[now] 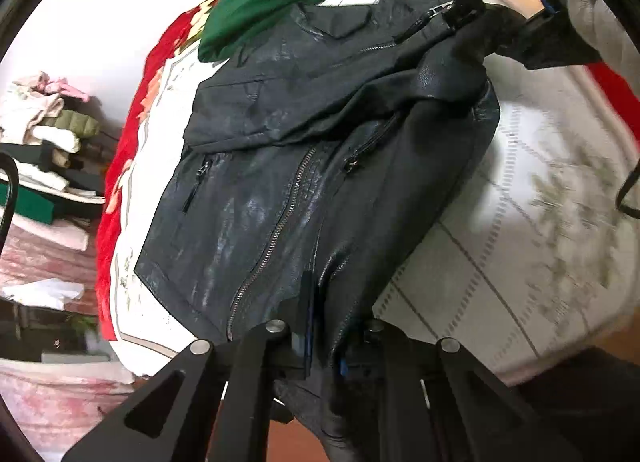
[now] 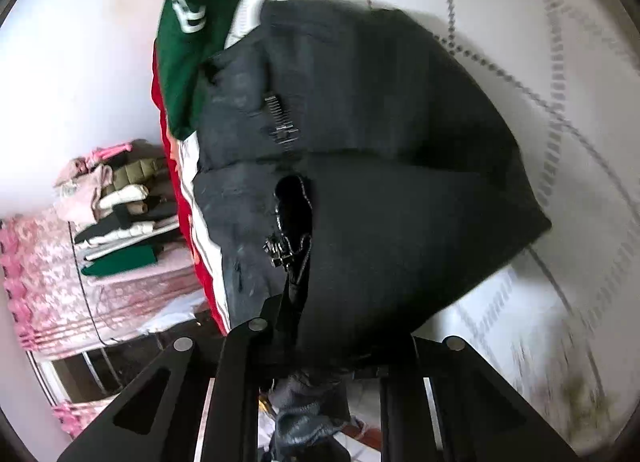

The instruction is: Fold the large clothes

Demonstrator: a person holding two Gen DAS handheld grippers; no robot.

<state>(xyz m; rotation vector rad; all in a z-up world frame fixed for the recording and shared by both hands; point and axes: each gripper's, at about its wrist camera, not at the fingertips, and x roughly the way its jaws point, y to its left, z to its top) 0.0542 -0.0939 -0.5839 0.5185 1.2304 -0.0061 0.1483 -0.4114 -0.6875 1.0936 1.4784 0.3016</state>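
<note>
A black leather jacket (image 1: 280, 189) with zips lies on a white patterned bed cover (image 1: 520, 221). My left gripper (image 1: 320, 346) is shut on the jacket's near hem. My right gripper (image 1: 460, 9) shows at the top of the left wrist view, shut on the jacket's upper part and holding that part lifted over the body. In the right wrist view the jacket (image 2: 380, 181) fills the middle and its edge is pinched in my right gripper (image 2: 316, 358). A green garment (image 1: 256, 9) with white stripes lies beside the jacket's far end.
A red floral blanket (image 1: 120, 189) borders the bed cover on the left. A stack of folded clothes (image 1: 48, 141) sits beyond it; it also shows in the right wrist view (image 2: 116, 213). Pink fabric (image 2: 60, 282) lies below the stack.
</note>
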